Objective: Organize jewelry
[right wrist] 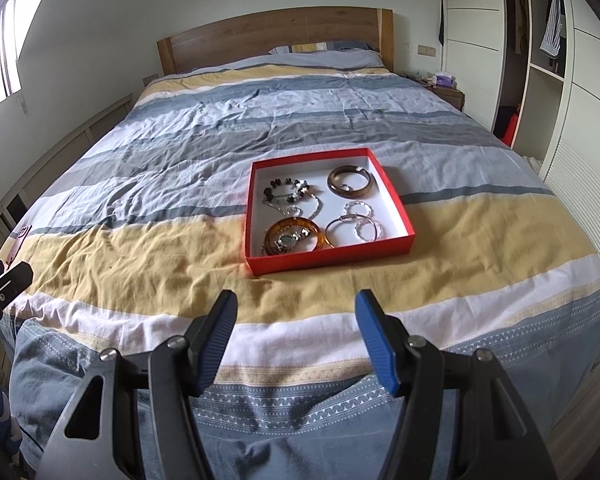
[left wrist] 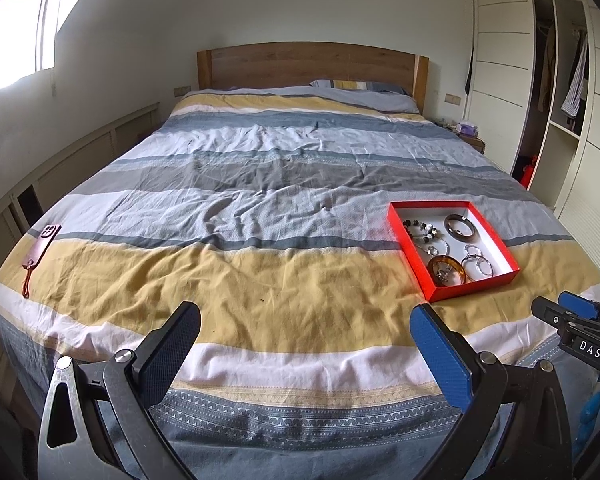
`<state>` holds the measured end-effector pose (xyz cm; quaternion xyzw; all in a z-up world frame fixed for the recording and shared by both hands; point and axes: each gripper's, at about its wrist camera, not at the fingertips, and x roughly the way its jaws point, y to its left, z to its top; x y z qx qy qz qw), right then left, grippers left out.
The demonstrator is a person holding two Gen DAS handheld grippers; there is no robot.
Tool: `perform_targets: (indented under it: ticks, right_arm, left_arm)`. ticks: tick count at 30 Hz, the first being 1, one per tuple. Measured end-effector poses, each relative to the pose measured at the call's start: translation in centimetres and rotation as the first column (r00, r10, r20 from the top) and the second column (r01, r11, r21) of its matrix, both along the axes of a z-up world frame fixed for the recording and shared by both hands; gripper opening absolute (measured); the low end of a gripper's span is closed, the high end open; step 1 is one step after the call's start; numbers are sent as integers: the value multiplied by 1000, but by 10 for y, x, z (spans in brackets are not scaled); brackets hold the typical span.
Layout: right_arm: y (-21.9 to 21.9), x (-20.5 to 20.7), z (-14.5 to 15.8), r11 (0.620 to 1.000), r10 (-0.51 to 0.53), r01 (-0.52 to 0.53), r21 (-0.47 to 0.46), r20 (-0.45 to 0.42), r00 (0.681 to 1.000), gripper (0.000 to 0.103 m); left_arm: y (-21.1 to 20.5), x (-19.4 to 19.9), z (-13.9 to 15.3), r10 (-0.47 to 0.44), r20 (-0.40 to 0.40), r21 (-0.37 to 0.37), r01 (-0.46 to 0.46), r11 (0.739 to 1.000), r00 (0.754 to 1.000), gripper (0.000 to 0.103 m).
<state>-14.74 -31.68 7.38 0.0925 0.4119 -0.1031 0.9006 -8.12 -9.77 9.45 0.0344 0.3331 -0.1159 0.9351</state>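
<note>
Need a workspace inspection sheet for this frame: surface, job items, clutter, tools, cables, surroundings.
Surface: bed with a rumpled striped duvet.
Job's things: red box, lid off, holding an amber bangle, a dark bangle, a beaded bracelet, silver hoops and a watch.
Clutter: phone in a brown case near the bed's left edge.
Grippers: left tool open, empty; right tool open, empty; both short of the box.
Cables: nothing seen.
Surroundings: wooden headboard, pillow, window, open wardrobe, nightstand.
</note>
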Motion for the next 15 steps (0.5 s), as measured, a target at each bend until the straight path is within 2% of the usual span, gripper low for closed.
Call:
perform_targets:
  ticks: [6, 15]
  right_arm:
    - [0, 1, -5, 1000, 0, 0, -13, -13, 1000, 67]
    - [-5, 0, -8, 1000, -14, 13, -20, -16, 1000, 70]
  left_arm:
    - [2, 1, -4, 8, -8, 3, -8, 1000, 1000, 102]
    - [2, 3, -9, 7, -24, 8, -7, 1000, 1000, 102]
